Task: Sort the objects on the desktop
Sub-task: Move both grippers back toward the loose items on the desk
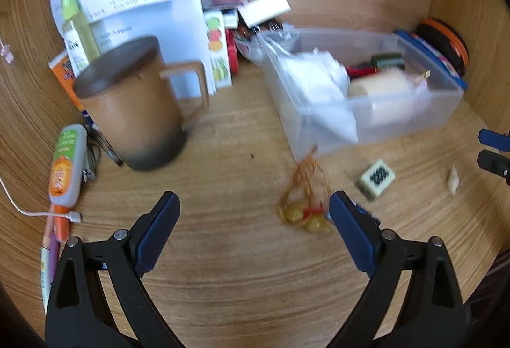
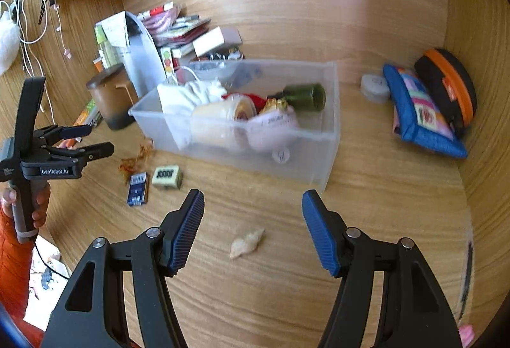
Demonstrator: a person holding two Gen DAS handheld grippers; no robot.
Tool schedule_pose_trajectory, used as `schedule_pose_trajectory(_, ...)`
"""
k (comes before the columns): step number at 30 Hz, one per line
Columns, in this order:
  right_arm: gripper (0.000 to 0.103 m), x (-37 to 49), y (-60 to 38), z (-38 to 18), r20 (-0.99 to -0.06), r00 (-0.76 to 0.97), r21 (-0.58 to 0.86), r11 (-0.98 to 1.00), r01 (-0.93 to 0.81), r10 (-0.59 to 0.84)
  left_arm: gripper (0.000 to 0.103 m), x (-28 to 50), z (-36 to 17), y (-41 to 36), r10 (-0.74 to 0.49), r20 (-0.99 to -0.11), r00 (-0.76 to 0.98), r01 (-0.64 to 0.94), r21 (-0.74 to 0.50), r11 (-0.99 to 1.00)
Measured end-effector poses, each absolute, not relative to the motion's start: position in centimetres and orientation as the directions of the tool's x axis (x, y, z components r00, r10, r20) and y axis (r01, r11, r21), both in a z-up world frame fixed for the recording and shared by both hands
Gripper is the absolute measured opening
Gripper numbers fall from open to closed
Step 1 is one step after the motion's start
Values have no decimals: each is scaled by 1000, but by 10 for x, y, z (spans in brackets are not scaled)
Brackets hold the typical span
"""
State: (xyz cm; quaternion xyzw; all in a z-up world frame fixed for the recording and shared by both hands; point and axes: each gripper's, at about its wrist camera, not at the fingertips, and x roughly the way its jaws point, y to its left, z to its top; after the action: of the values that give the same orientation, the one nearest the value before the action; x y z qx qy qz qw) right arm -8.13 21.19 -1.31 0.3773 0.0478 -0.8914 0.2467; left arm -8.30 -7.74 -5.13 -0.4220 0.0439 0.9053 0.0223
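A: Wood-grain table (image 2: 366,236) in a wooden alcove, pink, green and orange notes on the back wall, their writing too blurred to read. What's loose?

B: A pale shell-like scrap (image 2: 247,242), lying just ahead of the right claw (image 2: 253,230) and between its spread pads, long axis slanting up to the right. Nothing is pinched.

A: And the left claw (image 1: 255,214)?

B: Spread wide, empty; the gold string with beads (image 1: 304,204) lies just inside its right pad. The clear plastic bin (image 2: 322,163) sits beyond both.

A: Any legible writing?

B: "GenRobot.AI" on the left claw's body; a tile (image 2: 167,177) with a dark pattern, unreadable.
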Motion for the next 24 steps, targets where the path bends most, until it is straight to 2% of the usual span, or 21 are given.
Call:
schedule_pose_trajectory(7, 60, -74, 210, -40, -729, -555, 119, -873, 473, -400, 95, -87, -73, -70, 15, -795, -606, -106, 63, -992)
schedule_pose_trajectory(11, 60, -74, 207, -51, -743, -540, 116, -872, 476, -394, 85, -91, -79, -66, 35, -806, -591, -123, 47, -991)
schedule_pose_trajectory(18, 60, -72, 198, -60, -751, -545, 77, -869, 489, -374, 73, -94, -82, -61, 58, -808, -586, -139, 30, -990)
schedule_pose_trajectory(24, 42, -75, 193, -68, -761, -530, 78, -863, 499, -375, 68, -96, -82, -63, 77, -812, -579, -135, 3, -991)
